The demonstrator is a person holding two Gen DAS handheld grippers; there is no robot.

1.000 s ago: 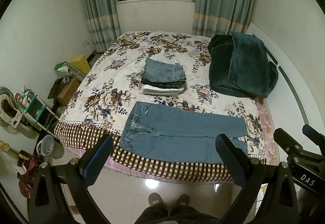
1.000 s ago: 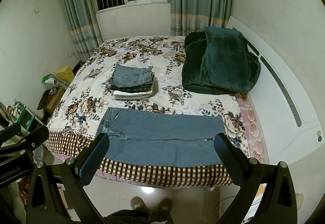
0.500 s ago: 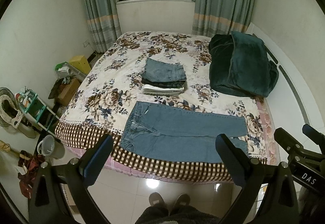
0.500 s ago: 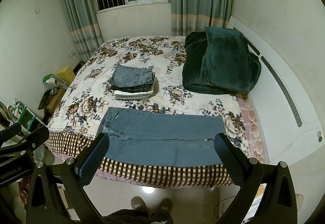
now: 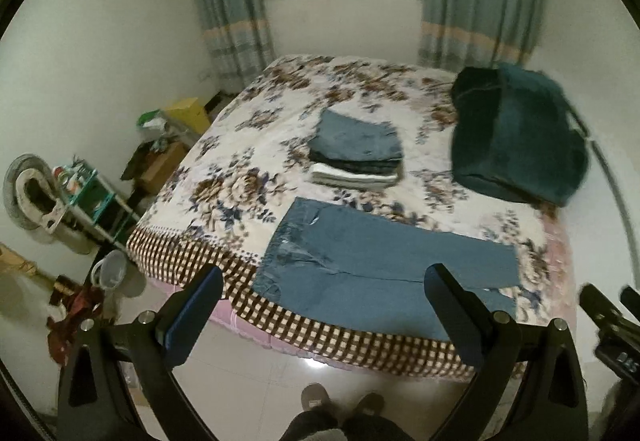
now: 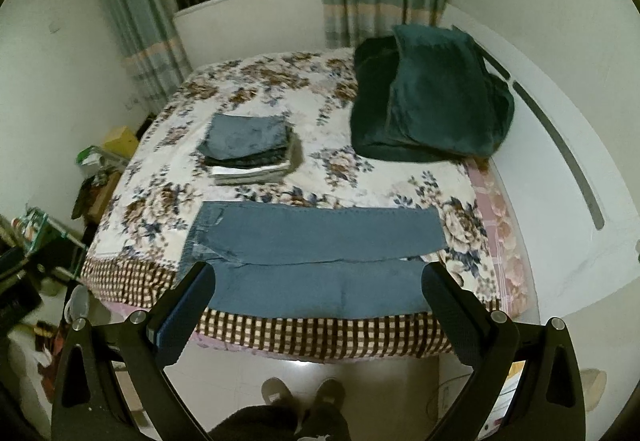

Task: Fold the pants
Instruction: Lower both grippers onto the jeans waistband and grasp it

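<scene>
From the left wrist view, the blue jeans (image 5: 384, 265) lie spread flat along the near edge of the bed (image 5: 208, 257), waistband toward the left and both legs running to the right, one leg beside the other with a seam line between them. Behind them, farther up the floral bedspread, sits a stack of folded pants (image 5: 358, 153), which suggests several pairs are already done and this one is the next in line. The left gripper (image 5: 322, 315) hangs in front of the bed over the floor, its jaws spread wide and holding nothing, well apart from the denim. From the right wrist view, the same jeans (image 6: 320, 261) show no fold yet: they lie full length, the near leg reaching the checked border of the bed (image 6: 320, 333). The right gripper (image 6: 316, 311) likewise hovers short of the bed with its jaws spread and empty. A dark green blanket (image 6: 432, 97) lies bunched near the headboard, clear of the work. In my judgement this pair has not been started: laying one leg over the other, folding the length, and placing it on the stack all remain.
</scene>
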